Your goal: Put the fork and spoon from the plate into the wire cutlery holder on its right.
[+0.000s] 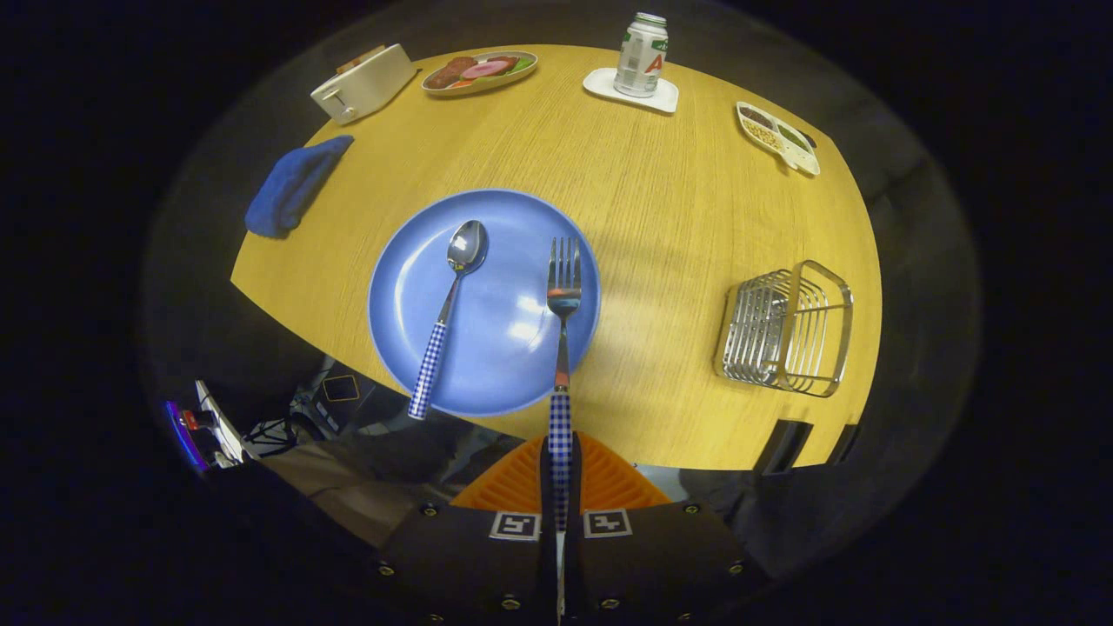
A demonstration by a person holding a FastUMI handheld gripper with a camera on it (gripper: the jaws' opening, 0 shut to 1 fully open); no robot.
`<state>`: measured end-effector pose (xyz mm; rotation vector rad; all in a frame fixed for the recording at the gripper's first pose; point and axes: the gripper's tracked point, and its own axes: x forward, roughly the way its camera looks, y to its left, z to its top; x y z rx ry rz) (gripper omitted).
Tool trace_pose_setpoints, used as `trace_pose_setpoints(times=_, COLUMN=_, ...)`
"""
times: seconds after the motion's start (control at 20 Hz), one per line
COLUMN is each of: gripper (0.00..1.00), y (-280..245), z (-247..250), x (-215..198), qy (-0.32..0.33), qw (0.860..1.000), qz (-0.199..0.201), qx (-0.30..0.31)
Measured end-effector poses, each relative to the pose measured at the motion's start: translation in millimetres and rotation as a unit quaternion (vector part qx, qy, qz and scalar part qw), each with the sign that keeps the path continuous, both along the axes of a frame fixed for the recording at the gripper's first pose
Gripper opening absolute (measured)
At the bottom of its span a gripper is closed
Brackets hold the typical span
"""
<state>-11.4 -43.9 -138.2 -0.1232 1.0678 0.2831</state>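
1. Gripper view: the gripper [559, 487] has its jaws clenched on the checked handle of the fork [562, 348], one finger pressing each side of the handle near its end.
2. The fork runs straight ahead from the jaws, its tines reaching over the right part of the blue plate [409, 296]; whether the tines touch the plate or hang just above it, I cannot tell.
3. The spoon [448, 304] lies on the left half of the plate, bowl pointing away, its checked handle slanting back over the near rim. It sits left of the jaws and apart from the fork.
4. The plate rests on the wooden surface [661, 217], just ahead of the jaws.
5. The wire cutlery holder [787, 330] stands on the surface well to the right of the plate, near the surface's near right edge, with nothing visible inside it.
6. Beyond the plate, at the far side of the surface: a white toaster [361, 83] on the left, a dish of food [478, 71] beside it, a can [642, 54] on a white coaster [600, 85], and a divided snack tray [776, 137] on the right.
7. A blue cloth [294, 184] lies at the left edge of the surface.
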Motion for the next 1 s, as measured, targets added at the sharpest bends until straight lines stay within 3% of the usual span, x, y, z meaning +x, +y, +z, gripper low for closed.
trace_pose_setpoints(times=0.35, gripper=0.04, y=-71.1, z=26.1, x=-34.2, qy=0.023, qw=1.000, qz=-0.004, qx=-0.007)
trace_pose_setpoints(times=0.65, gripper=0.04, y=-131.3, z=35.9, x=-53.6, qy=0.067, qw=0.997, qz=-0.032, qx=-0.010)
trace_pose_setpoints(times=1.0, gripper=0.04, y=-161.0, z=46.3, x=-32.2, qy=0.132, qw=0.991, qz=-0.023, qx=0.003)
